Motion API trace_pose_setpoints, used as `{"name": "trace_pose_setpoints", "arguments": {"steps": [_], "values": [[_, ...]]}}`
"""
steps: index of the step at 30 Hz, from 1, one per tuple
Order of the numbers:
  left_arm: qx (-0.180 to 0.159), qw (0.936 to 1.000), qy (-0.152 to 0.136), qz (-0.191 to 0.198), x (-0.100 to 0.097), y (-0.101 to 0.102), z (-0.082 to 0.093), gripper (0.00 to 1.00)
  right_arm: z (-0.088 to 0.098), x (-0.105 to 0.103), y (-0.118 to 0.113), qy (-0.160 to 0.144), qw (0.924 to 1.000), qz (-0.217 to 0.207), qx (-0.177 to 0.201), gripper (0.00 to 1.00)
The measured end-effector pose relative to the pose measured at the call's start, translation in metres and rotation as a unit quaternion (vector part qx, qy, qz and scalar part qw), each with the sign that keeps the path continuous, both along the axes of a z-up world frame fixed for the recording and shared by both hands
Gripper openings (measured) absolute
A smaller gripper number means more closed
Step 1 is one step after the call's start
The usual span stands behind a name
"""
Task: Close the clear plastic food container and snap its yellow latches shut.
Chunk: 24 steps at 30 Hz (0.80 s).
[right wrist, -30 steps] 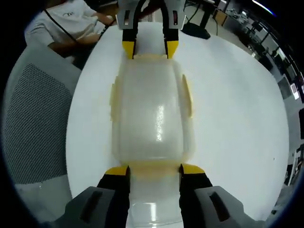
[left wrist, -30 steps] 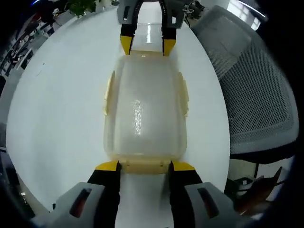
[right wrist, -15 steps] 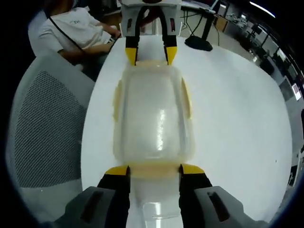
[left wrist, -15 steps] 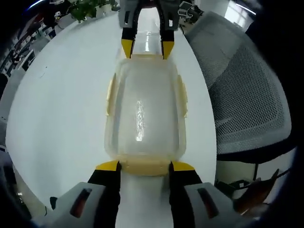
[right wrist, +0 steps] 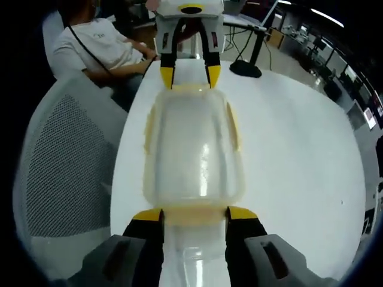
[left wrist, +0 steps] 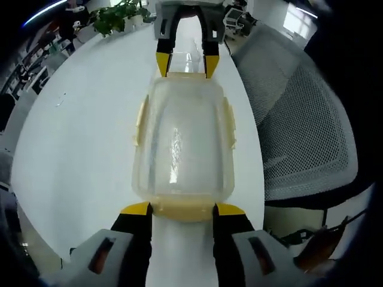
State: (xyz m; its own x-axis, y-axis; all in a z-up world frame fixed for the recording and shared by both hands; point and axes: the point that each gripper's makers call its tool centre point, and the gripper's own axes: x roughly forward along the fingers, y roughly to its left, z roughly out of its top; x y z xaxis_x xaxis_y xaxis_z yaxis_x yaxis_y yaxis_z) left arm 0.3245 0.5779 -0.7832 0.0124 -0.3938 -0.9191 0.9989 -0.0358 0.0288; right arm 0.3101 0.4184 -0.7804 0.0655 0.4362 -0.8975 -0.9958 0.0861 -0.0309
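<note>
The white table is the largest thing in both views, round-edged, with the clear plastic food container on or just over it; contact with the top cannot be judged. A grey mesh chair stands at the table's edge, to the right of the container in the left gripper view and to the left of it in the right gripper view. A seated person in a white shirt is at the far side in the right gripper view, next to a dark lamp base or stand on the table. A potted plant sits at the far end in the left gripper view.

The container looks empty; its lid is on, and the pale yellow latches along the long sides stand out from the walls.

The left gripper has its jaws set apart around the near short end of the container, the yellow tips just beside the end latch. The right gripper does the same at the opposite end; whether either pair presses the plastic cannot be told.

Against the frames from a second ago, more of the room beyond the table is seen and the container's outline is sharper. Both pairs of jaws sit at the container's ends as before.
</note>
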Motion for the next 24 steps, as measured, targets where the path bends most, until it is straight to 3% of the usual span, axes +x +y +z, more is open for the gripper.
{"name": "trace_pose_setpoints", "arguments": {"steps": [24], "values": [[-0.003, 0.9998, -0.014, 0.014, 0.019, -0.025, 0.027, 0.38, 0.026, 0.022, -0.023, -0.016, 0.9997, 0.008, 0.018, 0.39]]}}
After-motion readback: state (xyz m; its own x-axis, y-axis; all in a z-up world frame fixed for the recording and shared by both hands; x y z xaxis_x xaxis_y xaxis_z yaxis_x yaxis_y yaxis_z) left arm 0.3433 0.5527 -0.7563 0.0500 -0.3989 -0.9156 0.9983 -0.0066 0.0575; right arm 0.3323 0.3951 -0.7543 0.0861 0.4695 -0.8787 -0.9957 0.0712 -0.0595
